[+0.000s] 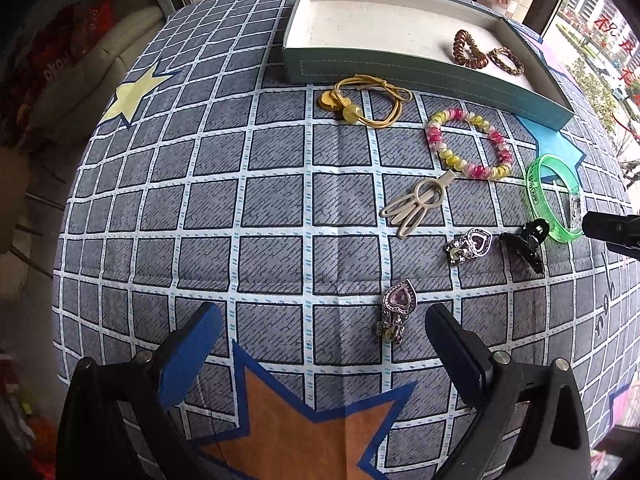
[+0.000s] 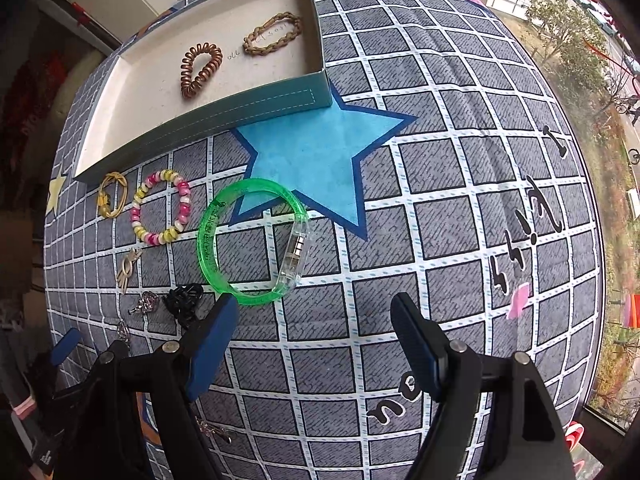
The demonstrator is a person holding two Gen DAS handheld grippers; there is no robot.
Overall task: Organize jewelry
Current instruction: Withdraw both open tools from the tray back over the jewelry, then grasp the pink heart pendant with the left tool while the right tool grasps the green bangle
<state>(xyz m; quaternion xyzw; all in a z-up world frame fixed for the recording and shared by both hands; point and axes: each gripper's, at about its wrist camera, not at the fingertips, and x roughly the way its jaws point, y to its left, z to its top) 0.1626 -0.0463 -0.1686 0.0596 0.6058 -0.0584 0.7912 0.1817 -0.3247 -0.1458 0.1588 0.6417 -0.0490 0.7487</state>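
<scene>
Lying just ahead of the released right hand-held gripper (image 2: 314, 312), the green bracelet (image 2: 208, 240) touches its left fingertip.

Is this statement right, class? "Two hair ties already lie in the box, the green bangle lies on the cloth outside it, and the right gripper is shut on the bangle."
One slip: the right gripper is open, holding nothing, as the right wrist view shows. The green bangle lies on the cloth just ahead of it. Two hair ties do lie in the box.

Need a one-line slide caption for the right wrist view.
Open right gripper nears green bangle; coil tie and braided bracelet boxed.
</scene>
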